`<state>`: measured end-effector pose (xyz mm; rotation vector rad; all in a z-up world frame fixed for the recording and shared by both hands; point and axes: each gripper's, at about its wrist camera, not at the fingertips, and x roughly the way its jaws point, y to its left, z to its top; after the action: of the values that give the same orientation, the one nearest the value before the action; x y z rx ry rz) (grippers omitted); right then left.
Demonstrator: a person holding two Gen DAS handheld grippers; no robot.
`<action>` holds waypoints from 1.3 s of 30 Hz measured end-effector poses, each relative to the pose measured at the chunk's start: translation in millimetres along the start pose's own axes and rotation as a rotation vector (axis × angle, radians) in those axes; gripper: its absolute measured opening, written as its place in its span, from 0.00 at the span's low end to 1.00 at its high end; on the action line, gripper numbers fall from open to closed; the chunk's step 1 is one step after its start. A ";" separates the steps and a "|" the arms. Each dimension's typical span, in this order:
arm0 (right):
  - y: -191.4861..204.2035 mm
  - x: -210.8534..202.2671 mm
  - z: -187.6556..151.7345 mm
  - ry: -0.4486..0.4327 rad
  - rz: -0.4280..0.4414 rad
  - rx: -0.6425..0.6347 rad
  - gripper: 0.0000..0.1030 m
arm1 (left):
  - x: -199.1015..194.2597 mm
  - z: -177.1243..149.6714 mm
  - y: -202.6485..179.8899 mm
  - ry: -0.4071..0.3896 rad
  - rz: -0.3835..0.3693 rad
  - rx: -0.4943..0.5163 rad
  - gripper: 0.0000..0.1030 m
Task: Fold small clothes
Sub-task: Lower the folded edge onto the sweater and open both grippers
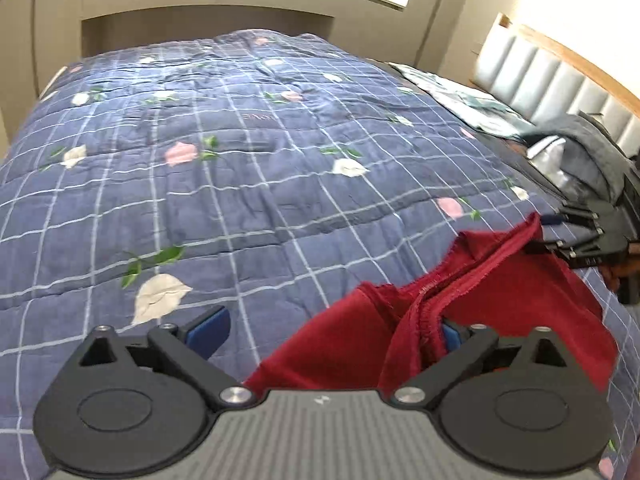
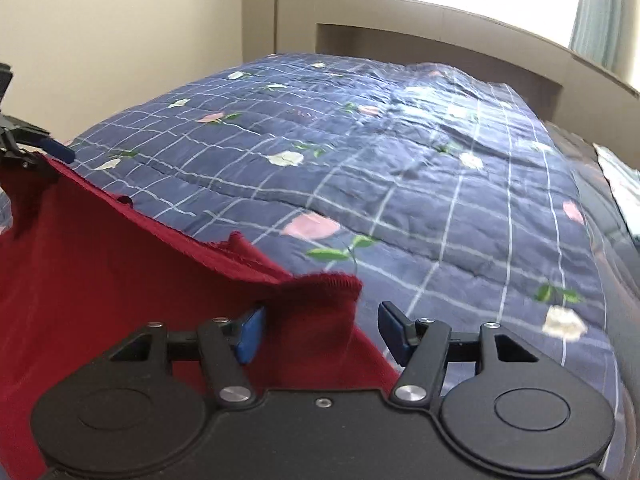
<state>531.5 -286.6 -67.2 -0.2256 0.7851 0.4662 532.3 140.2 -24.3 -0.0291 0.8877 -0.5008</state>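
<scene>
A dark red garment (image 1: 520,292) lies crumpled on the blue checked quilt (image 1: 240,184). In the left wrist view, my left gripper (image 1: 332,332) stands wide open, and a fold of the red cloth drapes against its right-hand finger, hiding most of that pad. My right gripper (image 1: 544,234) shows at the far right, at the garment's other end. In the right wrist view, my right gripper (image 2: 322,332) is open with a corner of the red garment (image 2: 100,260) standing between its blue pads, against the left one only. My left gripper (image 2: 48,160) is at the left edge.
The quilt (image 2: 400,184) with its flower print covers the bed. A heap of grey clothes (image 1: 580,148) and a patterned cloth (image 1: 460,92) lie by the padded headboard (image 1: 540,76). A wooden ledge (image 2: 440,28) and a window stand beyond the bed's far side.
</scene>
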 end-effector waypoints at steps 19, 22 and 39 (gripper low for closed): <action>13.1 4.3 -9.2 -0.057 -0.115 0.012 0.07 | -12.1 -26.8 -15.1 -0.115 0.243 -0.056 0.99; 12.7 8.8 -9.3 -0.053 -0.128 0.031 0.12 | -4.8 -50.7 -21.1 -0.149 0.320 -0.063 0.99; 1.6 41.3 -20.1 -0.133 -0.294 0.077 0.99 | 27.3 -86.5 15.4 -0.212 0.386 -0.289 1.00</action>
<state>543.5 -279.4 -111.0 -0.2312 0.6262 0.1709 488.1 157.5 -103.1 -0.1681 0.7285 -0.0057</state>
